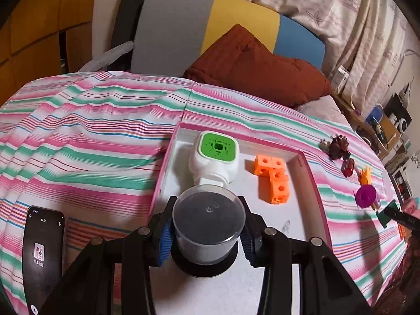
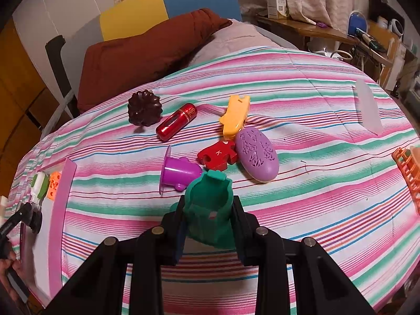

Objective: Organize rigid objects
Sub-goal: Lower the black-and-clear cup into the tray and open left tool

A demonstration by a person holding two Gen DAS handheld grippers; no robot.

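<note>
Clamping clear cup (image 1: 208, 225), left gripper (image 1: 207, 232), right gripper (image 2: 208, 223) pinching green piece (image 2: 210, 210)

Ahead of my left claw (image 1: 207, 232): bottle (image 1: 214, 157) in the tray (image 1: 312, 173), block cluster (image 1: 273, 178) to its right.
Left of it: phone (image 1: 43, 252) on the bedspread (image 1: 92, 131).
Ahead of my right claw (image 2: 210, 225): cup (image 2: 178, 173), puzzle piece (image 2: 218, 156) and oval case (image 2: 257, 155) lie rightward in turn.
</note>
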